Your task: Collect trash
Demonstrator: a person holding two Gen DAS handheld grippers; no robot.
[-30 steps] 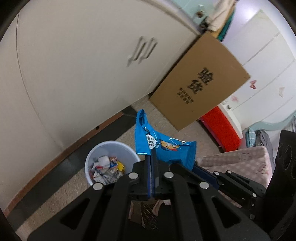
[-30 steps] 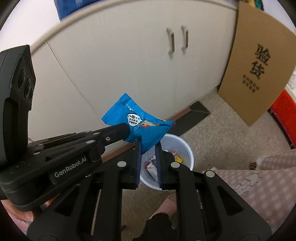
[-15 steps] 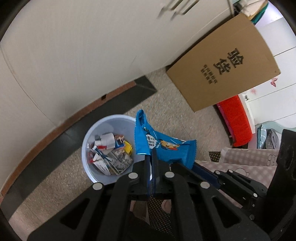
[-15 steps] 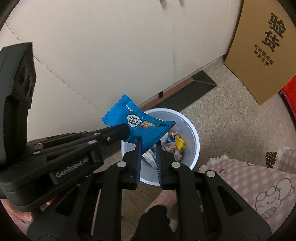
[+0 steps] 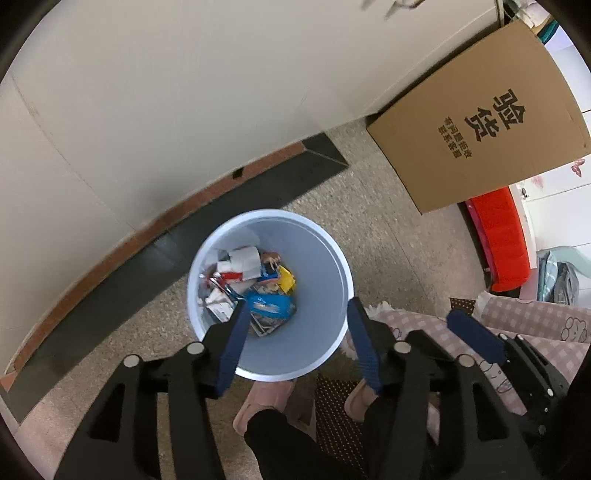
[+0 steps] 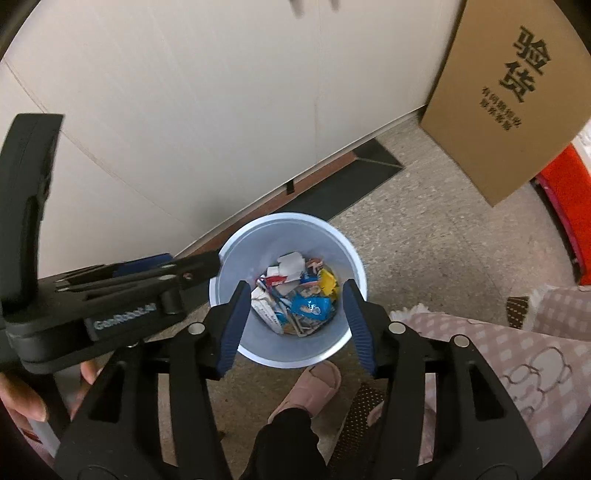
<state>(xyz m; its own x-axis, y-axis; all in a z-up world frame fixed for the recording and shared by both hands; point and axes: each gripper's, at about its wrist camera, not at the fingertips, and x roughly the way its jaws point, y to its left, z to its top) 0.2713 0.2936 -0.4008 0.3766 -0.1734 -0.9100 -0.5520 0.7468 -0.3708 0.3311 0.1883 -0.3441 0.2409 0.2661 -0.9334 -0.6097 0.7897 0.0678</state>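
Blue wrapper (image 5: pixel 271 306) in bin (image 5: pixel 332 258), below opening fingers (image 5: pixel 232 350).

The cabinet handles (image 6: pixel 314 5) at the top edge are blurred and cut off. The small print on the cardboard box (image 5: pixel 491 122) is unreadable. The wrappers deep in the bin (image 5: pixel 325 258) overlap, so their labels stay unclear.

Soft even indoor light, faint shadows, strong fisheye bending with dark corners, motion blur near top edge

The trash bin (image 5: pixel 334 258) mouth stands open from above; cabinet doors (image 5: pixel 184 92) and a cardboard box (image 5: pixel 480 122) hem the floor behind.
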